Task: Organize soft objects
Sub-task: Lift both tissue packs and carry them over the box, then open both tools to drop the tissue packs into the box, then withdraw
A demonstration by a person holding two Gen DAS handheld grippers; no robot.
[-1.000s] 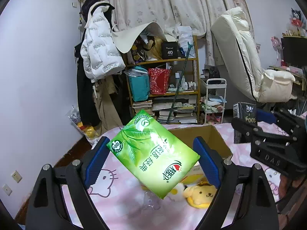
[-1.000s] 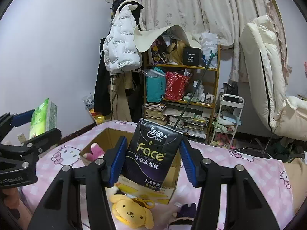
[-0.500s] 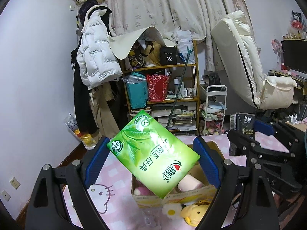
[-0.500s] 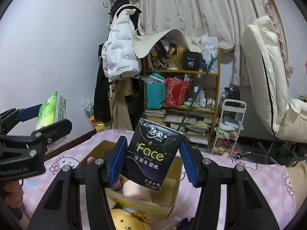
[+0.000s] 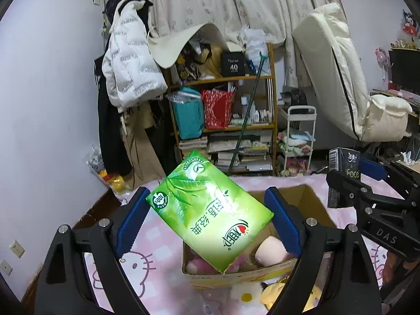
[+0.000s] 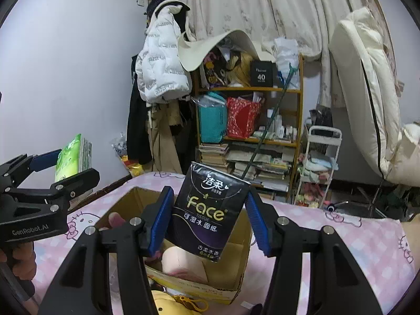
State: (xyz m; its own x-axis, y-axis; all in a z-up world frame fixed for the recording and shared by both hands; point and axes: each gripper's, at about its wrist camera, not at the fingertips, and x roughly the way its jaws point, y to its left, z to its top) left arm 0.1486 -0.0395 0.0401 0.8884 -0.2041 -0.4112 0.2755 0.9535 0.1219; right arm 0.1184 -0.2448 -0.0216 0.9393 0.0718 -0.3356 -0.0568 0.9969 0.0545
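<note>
My left gripper (image 5: 207, 216) is shut on a green tissue pack (image 5: 210, 215), held tilted in the air above the near left part of an open cardboard box (image 5: 312, 204). My right gripper (image 6: 210, 219) is shut on a black "Face" tissue pack (image 6: 210, 207), held above the same box (image 6: 126, 202). The box holds a pale pink soft toy (image 5: 270, 252) and a pink plush (image 5: 197, 263). In the right wrist view the left gripper with the green pack (image 6: 73, 157) is at the left. In the left wrist view the black pack (image 5: 346, 162) is at the right.
The box stands on a bed with a pink Hello Kitty sheet (image 5: 147, 265). A yellow plush (image 5: 278, 295) and a white flower toy (image 5: 244, 295) lie in front of the box. A cluttered shelf (image 5: 236, 120), hung coats and a cream chair (image 5: 341, 78) stand beyond.
Both grippers, still holding their packs, have shifted so the box now sits closer beneath them; its inside with the pink toys has come into view.
</note>
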